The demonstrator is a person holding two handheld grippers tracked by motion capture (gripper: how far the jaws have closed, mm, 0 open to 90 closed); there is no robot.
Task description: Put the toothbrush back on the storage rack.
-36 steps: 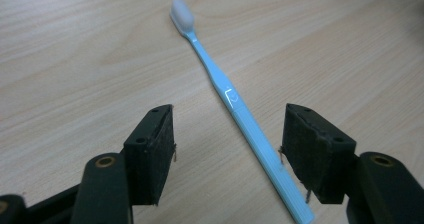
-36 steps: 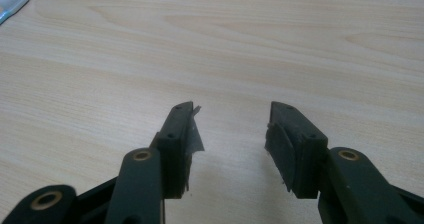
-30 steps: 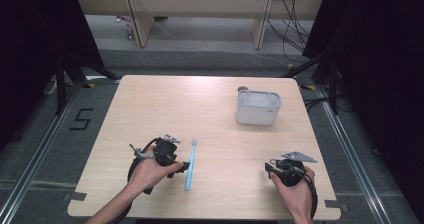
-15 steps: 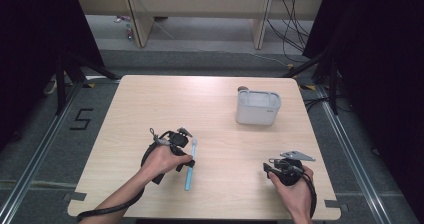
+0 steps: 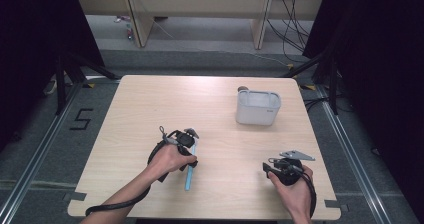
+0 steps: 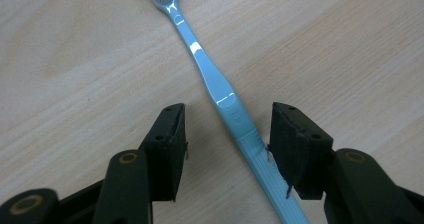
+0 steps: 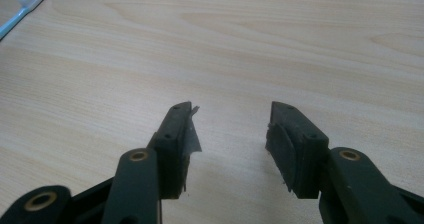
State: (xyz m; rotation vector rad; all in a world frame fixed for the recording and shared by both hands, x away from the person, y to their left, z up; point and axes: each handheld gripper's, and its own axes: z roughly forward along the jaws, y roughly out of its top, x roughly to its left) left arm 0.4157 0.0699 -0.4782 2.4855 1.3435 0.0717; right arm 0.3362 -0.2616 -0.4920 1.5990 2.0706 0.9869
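Between the spread fingers of the left gripper (image 6: pixel 227 129) lies the blue toothbrush (image 6: pixel 222 96) flat on the table (image 5: pixel 210 104), nearer one pad, unclamped; right gripper (image 7: pixel 230 129) fingers also apart, holding nothing.

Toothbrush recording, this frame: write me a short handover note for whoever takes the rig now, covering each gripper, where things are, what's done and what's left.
Left gripper: open, low over the table, jaws straddling the handle of the blue toothbrush; one jaw looks about to touch it, not yet clamped.
Right gripper: open, empty, over bare wood near the table's front right.
Toothbrush lies flat at front centre, bristle end pointing away from the person.
Grey container stands upright at back right, apart from both grippers.
Done: left gripper lined up on the handle.
Left: close and lift; the container is probably the destination, but that is a guess.
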